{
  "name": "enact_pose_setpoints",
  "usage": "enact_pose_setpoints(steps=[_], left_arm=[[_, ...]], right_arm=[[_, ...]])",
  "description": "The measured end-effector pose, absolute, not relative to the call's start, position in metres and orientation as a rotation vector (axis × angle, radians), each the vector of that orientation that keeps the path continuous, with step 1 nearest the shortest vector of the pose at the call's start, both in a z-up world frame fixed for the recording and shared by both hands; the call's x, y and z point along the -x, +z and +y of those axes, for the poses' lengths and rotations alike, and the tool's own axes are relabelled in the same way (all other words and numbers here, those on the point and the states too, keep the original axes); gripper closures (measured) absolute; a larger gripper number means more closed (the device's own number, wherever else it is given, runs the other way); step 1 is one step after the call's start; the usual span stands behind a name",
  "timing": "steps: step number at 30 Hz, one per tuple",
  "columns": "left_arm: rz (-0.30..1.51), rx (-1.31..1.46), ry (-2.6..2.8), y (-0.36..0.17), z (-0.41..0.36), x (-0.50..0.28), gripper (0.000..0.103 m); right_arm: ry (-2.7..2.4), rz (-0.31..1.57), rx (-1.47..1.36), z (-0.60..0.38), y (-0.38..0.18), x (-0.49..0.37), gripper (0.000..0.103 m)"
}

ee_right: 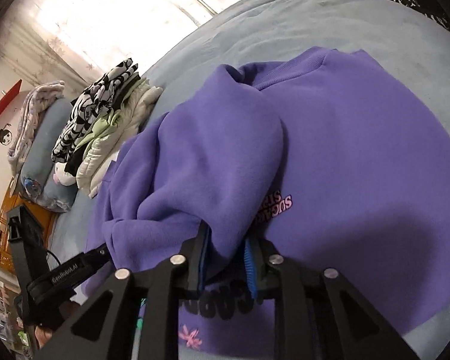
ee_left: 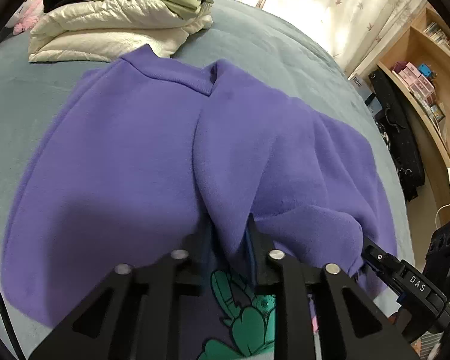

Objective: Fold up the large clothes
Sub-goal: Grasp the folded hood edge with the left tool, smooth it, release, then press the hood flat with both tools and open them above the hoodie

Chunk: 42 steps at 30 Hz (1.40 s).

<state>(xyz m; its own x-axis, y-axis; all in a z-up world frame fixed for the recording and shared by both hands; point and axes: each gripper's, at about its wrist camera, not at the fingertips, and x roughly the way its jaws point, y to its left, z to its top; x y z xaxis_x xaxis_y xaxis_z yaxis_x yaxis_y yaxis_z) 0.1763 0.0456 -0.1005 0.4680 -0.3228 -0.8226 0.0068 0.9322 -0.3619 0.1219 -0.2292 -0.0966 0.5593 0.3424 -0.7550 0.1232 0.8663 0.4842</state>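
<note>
Pinching folds of the purple sweatshirt (ee_left: 129, 156) on the blue bed (ee_left: 270, 39), left gripper (ee_left: 228, 240) and right gripper (ee_right: 225, 246) fingers narrow, cloth clamped between, folded clothes pile (ee_left: 111, 21) beyond

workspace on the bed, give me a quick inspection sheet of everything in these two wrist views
surface: grey-blue bed cover, soft, lightly rumpled
job's things: purple sweatshirt spread on the bed, collar at the far end; printed side shows near the tongs
clutter: stack of folded clothes beyond the collar, cream padded piece at the bottom; plush toy and pillow beside it
grippers: left tongs and right tongs each closed on a fold of purple fabric
cables: thin black lead by the left tongs' body; white cable near the shelf
surroundings: pale curtain, wooden shelf with small boxes, dark bag against it
</note>
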Motion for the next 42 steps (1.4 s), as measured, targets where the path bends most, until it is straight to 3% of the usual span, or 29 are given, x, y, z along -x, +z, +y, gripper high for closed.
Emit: enact_pose_setpoints(steps=[2,11,13,15,16,19,21,25,27,29,42], left_arm=[[1.061,0.313,-0.189,-0.092,0.050,-0.169,0.071],[0.883,0.202,-0.261,-0.036,0.037,-0.122,0.070],[0.852,0.173,-0.338,-0.030,0.019,-0.121,0.070],[0.841,0.128,-0.390,-0.029,0.000,-0.122,0.071],[0.842,0.107,-0.408,-0.031,-0.008,-0.123,0.071],[0.849,0.040,-0.409,-0.046,-0.026,-0.138,0.089],[0.879,0.039,-0.370,-0.059,-0.027,-0.153,0.093],[0.935,0.085,-0.325,-0.084,-0.021,-0.177,0.095],[0.951,0.089,-0.318,-0.093,-0.020,-0.181,0.095],[0.941,0.066,-0.309,-0.096,-0.023,-0.179,0.095],[0.936,0.151,-0.319,-0.092,-0.014,-0.178,0.095]], right_arm=[[0.119,0.973,-0.479,-0.229,-0.085,-0.114,0.073],[0.235,0.783,-0.317,-0.208,-0.037,-0.080,0.073],[0.270,0.761,-0.255,-0.191,-0.036,-0.087,0.073],[0.296,0.746,-0.203,-0.177,-0.037,-0.097,0.081],[0.305,0.751,-0.182,-0.172,-0.041,-0.105,0.083],[0.312,0.750,-0.168,-0.169,-0.050,-0.122,0.085],[0.296,0.762,-0.162,-0.170,-0.059,-0.138,0.085],[0.247,0.819,-0.159,-0.177,-0.081,-0.161,0.085],[0.218,0.860,-0.140,-0.180,-0.095,-0.165,0.095],[0.202,0.862,-0.139,-0.181,-0.102,-0.166,0.099],[0.174,0.874,-0.149,-0.176,-0.096,-0.162,0.095]])
